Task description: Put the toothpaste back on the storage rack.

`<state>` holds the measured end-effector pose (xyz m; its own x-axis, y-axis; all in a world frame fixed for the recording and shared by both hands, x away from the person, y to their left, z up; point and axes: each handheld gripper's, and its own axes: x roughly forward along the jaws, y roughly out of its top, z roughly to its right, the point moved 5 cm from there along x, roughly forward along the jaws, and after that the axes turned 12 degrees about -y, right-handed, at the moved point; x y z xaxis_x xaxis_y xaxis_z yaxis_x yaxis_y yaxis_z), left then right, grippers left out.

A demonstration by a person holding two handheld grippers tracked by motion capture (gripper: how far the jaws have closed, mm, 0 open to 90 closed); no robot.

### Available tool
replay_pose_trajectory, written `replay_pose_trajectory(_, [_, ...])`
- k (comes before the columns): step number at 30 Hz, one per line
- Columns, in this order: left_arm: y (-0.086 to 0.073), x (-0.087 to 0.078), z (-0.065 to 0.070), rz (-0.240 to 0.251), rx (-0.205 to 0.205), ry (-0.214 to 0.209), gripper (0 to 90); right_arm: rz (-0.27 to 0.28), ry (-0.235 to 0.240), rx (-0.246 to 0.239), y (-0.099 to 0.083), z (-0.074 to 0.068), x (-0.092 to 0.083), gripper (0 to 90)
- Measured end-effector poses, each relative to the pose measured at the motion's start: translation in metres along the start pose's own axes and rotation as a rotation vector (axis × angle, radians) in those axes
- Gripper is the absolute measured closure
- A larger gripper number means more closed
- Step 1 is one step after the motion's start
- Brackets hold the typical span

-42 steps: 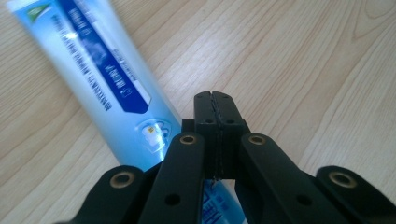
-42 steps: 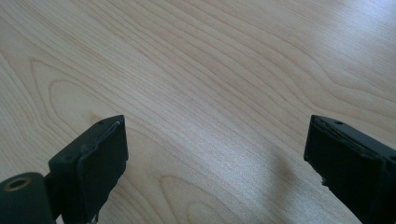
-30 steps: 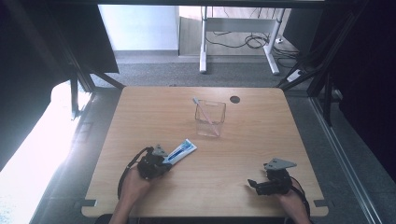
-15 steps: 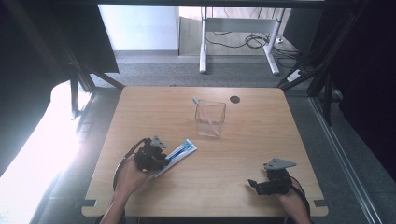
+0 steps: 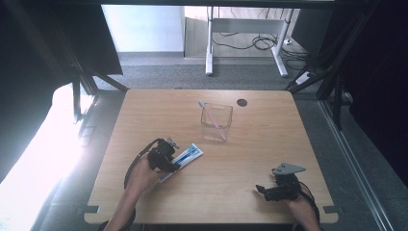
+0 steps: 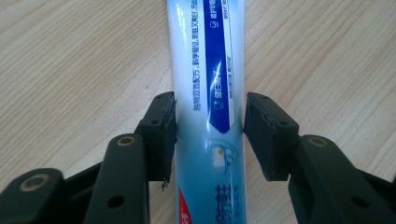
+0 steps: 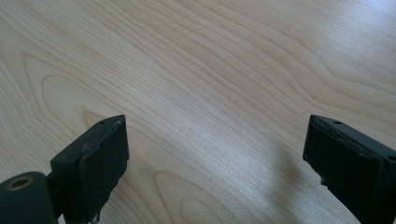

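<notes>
The toothpaste tube (image 6: 208, 93) lies flat on the wooden bench (image 5: 269, 144), well short of the clear container (image 5: 216, 121) and to its near left; the left tongs (image 6: 209, 128) straddle the tube, their jaws having just been opening, the pads now barely clear of its sides and pressing nothing; the right tongs (image 7: 215, 154) rest spread wide over bare wood, well to the near right of the container, holding nothing.

Blown-out glare left, dark surrounds
</notes>
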<state>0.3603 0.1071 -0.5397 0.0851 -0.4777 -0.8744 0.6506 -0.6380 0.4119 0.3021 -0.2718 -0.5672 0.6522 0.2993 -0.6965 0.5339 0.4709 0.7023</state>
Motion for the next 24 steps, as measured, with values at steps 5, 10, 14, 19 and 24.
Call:
replay_pose_trajectory(5, [0.005,0.007,-0.002,-0.038,-0.004,-0.001,50.4,-0.001,0.001,0.000,0.000,0.000,0.000,7.0])
replay_pose_trajectory(10, [0.008,0.012,-0.004,-0.059,-0.009,0.001,49.1,-0.001,0.001,0.001,0.000,0.000,0.000,7.1])
replay_pose_trajectory(14, [0.008,0.014,-0.004,-0.068,-0.014,-0.005,48.9,0.000,0.002,-0.001,0.000,0.000,0.000,7.2])
replay_pose_trajectory(19, [0.009,0.013,-0.003,-0.073,-0.017,0.002,54.9,0.002,0.001,-0.002,0.000,0.000,0.000,7.3])
replay_pose_trajectory(24, [0.010,0.009,-0.001,-0.061,-0.014,0.004,67.8,0.001,-0.001,-0.002,0.000,0.000,0.000,7.4])
